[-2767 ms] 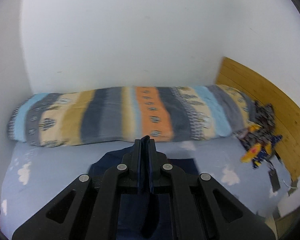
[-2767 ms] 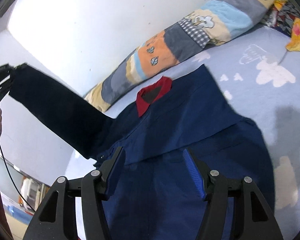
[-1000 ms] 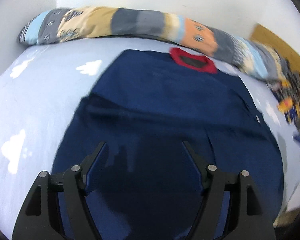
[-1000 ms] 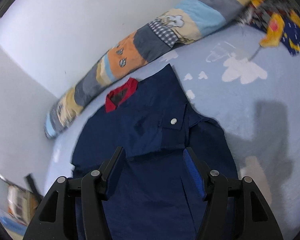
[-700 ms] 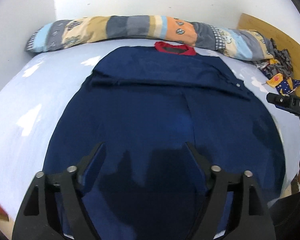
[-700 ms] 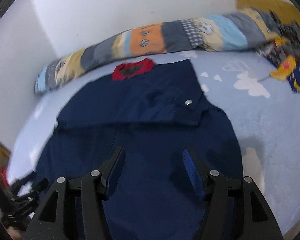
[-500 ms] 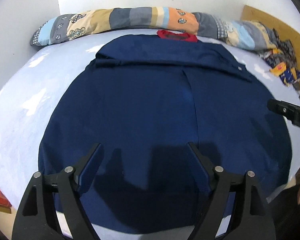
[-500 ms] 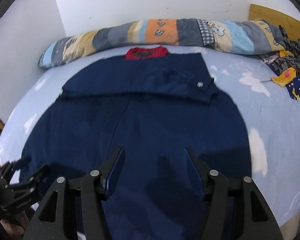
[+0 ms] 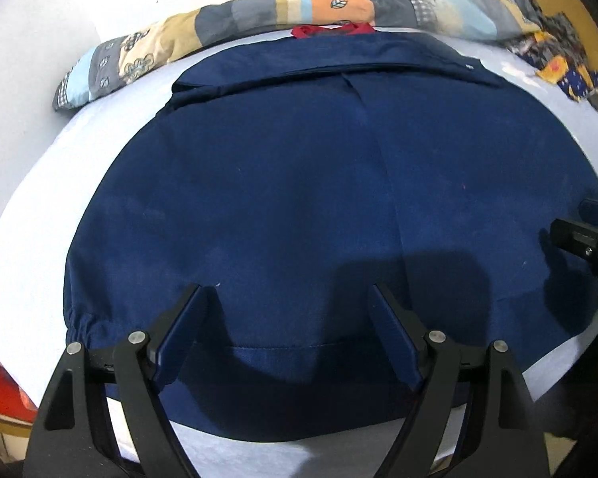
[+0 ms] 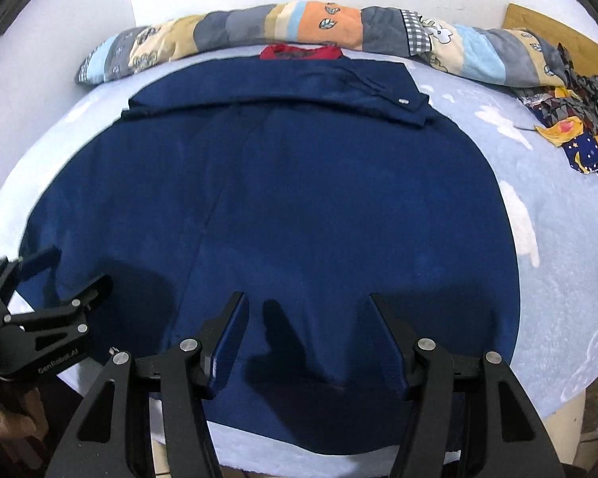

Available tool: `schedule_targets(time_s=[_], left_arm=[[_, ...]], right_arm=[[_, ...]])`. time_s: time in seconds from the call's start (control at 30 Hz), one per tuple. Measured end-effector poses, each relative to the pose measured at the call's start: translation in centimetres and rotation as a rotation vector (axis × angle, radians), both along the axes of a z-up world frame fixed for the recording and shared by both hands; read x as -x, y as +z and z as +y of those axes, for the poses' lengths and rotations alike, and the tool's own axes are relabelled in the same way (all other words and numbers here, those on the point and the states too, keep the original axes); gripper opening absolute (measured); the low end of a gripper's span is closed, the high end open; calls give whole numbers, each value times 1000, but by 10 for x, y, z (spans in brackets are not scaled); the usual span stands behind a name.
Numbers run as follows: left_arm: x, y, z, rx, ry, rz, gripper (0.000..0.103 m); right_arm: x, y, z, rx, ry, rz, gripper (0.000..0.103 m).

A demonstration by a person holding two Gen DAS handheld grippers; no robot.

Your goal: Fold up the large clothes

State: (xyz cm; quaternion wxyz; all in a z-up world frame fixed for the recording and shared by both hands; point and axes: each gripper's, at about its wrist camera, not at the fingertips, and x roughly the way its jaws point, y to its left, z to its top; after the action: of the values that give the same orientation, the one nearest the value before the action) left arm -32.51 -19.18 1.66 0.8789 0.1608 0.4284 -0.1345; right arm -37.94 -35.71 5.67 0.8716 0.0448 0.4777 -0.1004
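A large navy garment [image 10: 299, 199] with a red collar [image 10: 301, 52] lies flat on the bed, collar at the far end. Its sleeves are folded across the upper body, and a snap button [image 10: 402, 100] shows on one cuff. My left gripper [image 9: 288, 292] hovers open over the near hem, left of the garment's middle seam, with nothing between its fingers. My right gripper [image 10: 307, 298] is open over the near hem further right, also empty. Each gripper shows in the other's view: the left gripper [image 10: 71, 275] at the lower left, the right gripper [image 9: 586, 239] at the right edge.
A light blue cloud-print sheet [image 10: 558, 239] covers the bed. A long patchwork quilt roll [image 10: 339, 24] lies along the far wall. Patterned cloth [image 10: 578, 131] is heaped at the far right by a wooden headboard [image 10: 558, 36]. Something red [image 9: 0, 390] sits beside the bed's near left corner.
The left gripper let go of the sleeve, which now lies across the garment's chest. Both grippers drew back and down to the near hem. The left jaws stand wider.
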Motion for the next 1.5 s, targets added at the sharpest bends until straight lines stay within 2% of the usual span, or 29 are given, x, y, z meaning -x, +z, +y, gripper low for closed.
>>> schedule_targets(time_s=[0.17,0.4,0.97,1.5], left_arm=[[4,-3,1,-10,-17,-28,86],[6,-4,1,-16,-28,-36,87],[5,-6,5,5,-18,-35,95],[5,-8,9,22,-9,-44,99]], right_arm=[[2,-16,-2,6,-12,42,63],[7,-23,7,68,7,38,70],[6,-28,5,101,-12,29,81],[7,-28,4,120,-4,20,83]])
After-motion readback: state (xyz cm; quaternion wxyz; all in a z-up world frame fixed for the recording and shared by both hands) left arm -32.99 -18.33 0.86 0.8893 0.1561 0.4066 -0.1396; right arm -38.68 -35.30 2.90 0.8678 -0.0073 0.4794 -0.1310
